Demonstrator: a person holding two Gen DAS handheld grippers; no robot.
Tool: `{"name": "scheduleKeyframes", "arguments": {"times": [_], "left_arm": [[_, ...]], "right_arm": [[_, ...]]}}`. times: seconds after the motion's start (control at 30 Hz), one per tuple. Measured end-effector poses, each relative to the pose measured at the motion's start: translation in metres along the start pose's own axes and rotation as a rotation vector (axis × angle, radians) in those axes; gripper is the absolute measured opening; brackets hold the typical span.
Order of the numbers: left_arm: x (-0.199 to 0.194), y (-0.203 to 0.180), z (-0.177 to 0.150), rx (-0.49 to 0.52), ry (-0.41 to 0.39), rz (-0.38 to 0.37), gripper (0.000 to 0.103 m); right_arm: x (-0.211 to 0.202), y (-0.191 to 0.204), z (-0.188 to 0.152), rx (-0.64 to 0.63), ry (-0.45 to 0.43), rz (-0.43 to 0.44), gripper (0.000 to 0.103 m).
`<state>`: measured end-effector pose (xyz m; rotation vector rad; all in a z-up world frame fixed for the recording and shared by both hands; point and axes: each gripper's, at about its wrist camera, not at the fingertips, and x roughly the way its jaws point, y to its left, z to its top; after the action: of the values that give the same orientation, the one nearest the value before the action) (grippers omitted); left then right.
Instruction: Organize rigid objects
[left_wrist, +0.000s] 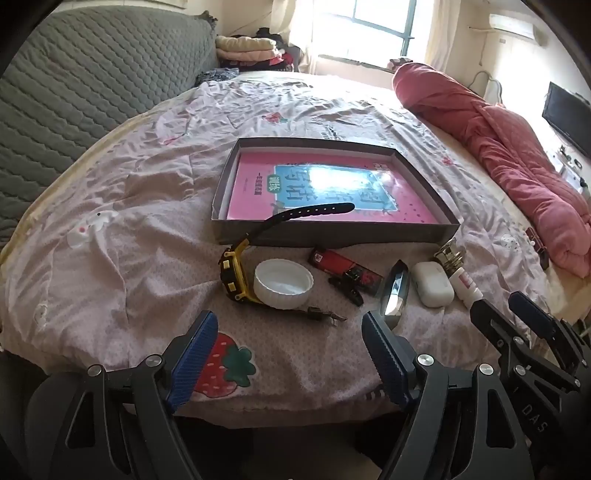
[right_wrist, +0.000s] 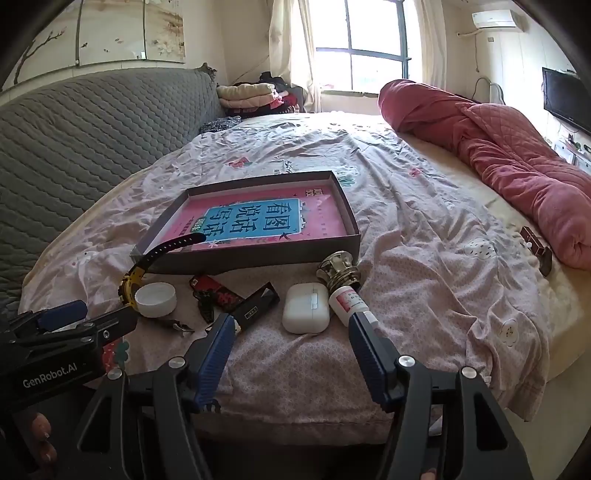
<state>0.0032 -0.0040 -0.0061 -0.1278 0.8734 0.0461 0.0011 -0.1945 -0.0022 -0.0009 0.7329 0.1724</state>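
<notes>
yellow watch (left_wrist: 232, 275) on edge, strap end over box (left_wrist: 334, 230) rim.

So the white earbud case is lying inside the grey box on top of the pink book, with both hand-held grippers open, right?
Not quite. The white earbud case lies on the bedsheet in front of the grey box, not inside it, as the right wrist view shows. Both hand-held grippers, left and right, are open.

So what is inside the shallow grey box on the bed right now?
The grey box holds a pink booklet with a blue title panel, lying flat and covering nearly the whole floor. The black watch strap arches over its near wall, its tip above the booklet. Anything beneath the booklet is hidden.
</notes>
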Motion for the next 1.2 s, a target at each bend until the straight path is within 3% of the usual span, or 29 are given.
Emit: {"name": "scheduleKeyframes", "arguments": {"times": [1.2], "left_arm": [[-0.0048, -0.0023, 0.0017, 0.014, -0.019, -0.003, 0.081]], "right_arm": [[-0.0039, 0.0039, 0.0017, -0.012, -0.019, 0.002, 0.063]]}}
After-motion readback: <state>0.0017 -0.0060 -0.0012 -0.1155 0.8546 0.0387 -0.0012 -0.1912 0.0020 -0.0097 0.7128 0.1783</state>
